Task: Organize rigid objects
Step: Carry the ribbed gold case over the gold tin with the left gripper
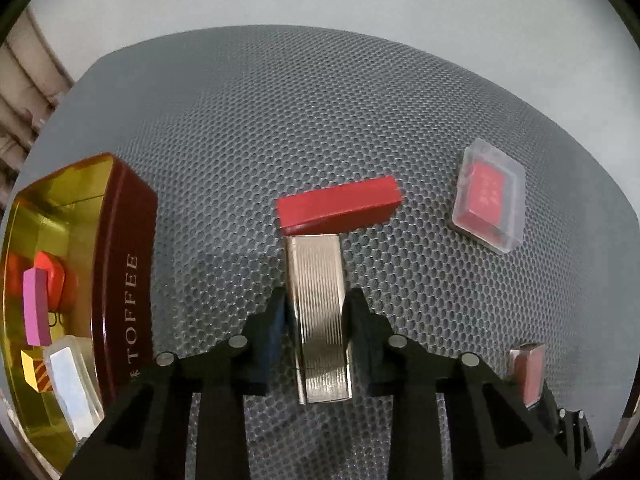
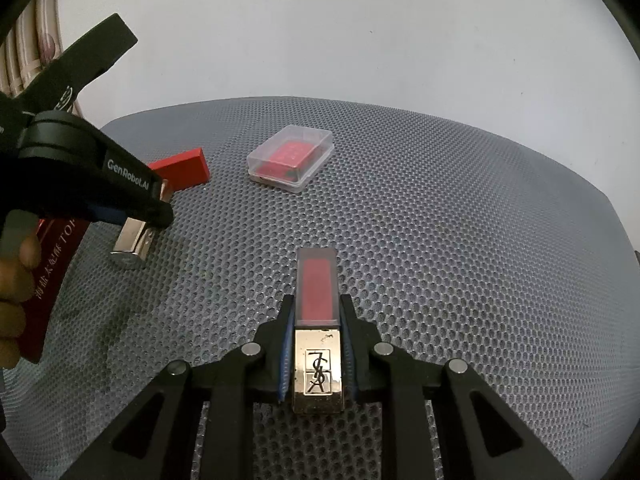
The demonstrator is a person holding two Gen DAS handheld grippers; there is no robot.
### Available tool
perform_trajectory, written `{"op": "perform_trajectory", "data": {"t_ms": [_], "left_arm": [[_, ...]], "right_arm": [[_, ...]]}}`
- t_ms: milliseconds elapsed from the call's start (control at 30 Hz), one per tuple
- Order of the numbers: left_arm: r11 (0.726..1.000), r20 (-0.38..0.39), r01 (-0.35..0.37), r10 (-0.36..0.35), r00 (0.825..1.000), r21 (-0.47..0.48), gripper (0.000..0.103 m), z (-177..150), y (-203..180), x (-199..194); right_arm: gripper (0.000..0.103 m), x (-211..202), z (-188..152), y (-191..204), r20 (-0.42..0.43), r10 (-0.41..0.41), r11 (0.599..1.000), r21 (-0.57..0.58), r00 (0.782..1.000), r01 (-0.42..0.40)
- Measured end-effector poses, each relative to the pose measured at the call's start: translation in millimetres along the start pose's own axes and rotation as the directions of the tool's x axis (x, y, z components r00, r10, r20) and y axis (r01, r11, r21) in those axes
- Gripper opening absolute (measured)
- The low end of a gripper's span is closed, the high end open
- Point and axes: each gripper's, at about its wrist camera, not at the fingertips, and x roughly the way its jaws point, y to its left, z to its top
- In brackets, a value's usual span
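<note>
Item: two cosmetic cases in hand over the grey mesh seat (image 2: 440, 220), sorting underway.

My left gripper (image 1: 316, 300) pinches the ribbed gold case (image 1: 318, 312) lengthwise between its pads. The red block (image 1: 338, 206) lies just ahead of its tip, the clear box (image 1: 490, 200) ahead to the right, and the open toffee tin (image 1: 124, 264), already holding small pieces, to the left: probably the destination. My right gripper (image 2: 316, 312) is pressed onto the red-windowed lipstick (image 2: 316, 320), seemingly held ready for its turn.

Both grippers (image 1: 316, 304) (image 2: 316, 312) clamped, angled downward
</note>
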Motion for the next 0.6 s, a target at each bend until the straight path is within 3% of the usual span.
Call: {"op": "perform_trajectory", "data": {"t_ms": [467,600], "left_arm": [[0.999,0.018,-0.02,0.019,1.0,0.039,0.026,-13,-10,-12],[0.999,0.027,0.005,-0.006,1.0,0.044,0.027,-16,-12,-26]], "right_arm": [[0.021,-5,-2,-1,0.0,-0.01,1.0,-0.007,1.0,0.01],[0.021,-5,-1,0,-0.001,-0.017,1.0,-0.012,1.0,0.017]]}}
